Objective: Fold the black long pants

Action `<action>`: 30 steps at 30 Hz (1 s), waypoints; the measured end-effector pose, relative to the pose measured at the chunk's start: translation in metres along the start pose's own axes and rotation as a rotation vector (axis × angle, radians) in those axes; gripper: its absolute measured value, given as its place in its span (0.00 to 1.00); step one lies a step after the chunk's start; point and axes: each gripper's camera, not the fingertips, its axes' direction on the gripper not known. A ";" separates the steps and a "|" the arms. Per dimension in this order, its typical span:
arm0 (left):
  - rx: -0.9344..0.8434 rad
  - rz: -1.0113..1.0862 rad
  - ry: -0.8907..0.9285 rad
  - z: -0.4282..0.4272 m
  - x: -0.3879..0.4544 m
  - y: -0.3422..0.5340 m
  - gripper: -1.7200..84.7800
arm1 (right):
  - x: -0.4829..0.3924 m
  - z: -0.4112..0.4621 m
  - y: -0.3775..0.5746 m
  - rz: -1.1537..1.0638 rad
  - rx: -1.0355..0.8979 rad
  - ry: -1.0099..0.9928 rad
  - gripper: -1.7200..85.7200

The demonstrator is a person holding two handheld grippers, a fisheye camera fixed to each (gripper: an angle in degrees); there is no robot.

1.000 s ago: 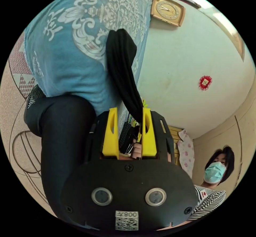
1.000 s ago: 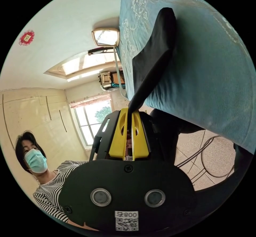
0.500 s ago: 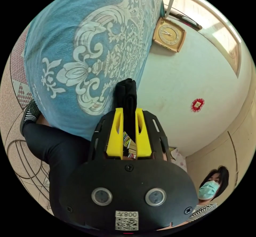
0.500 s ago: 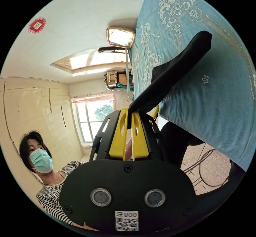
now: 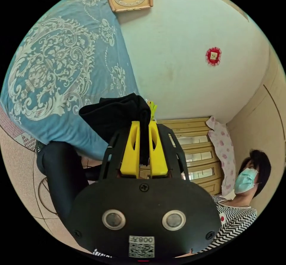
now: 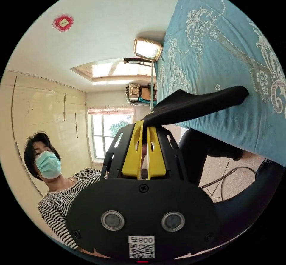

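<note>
Both grippers are clamped on the black long pants (image 5: 114,117). In the left gripper view, the left gripper (image 5: 144,124) has its yellow jaws pinching a bunched edge of the dark cloth, which spills out beyond the jaw tips and to one side of them. In the right gripper view, the right gripper (image 6: 144,126) has its jaws pressed almost together on another edge, and the pants (image 6: 196,105) stretch away from the tips as a taut, flat band whose far end lies on the blue patterned bedcover (image 6: 226,53).

The step in hand looks like carrying a held edge over the bed to lay one part of the garment onto another; how many folds are already made cannot be told. The next move probably calls for both pairs of jaws to travel together at matching height so the cloth stays taut, then lower the held edge square onto the part resting on the bedcover (image 5: 53,68) before letting go. Uneven tension could skew the fold.
</note>
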 end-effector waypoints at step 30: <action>-1.006 0.461 0.018 1.176 0.386 0.061 0.07 | 0.127 -0.552 0.340 -0.174 0.898 0.517 0.03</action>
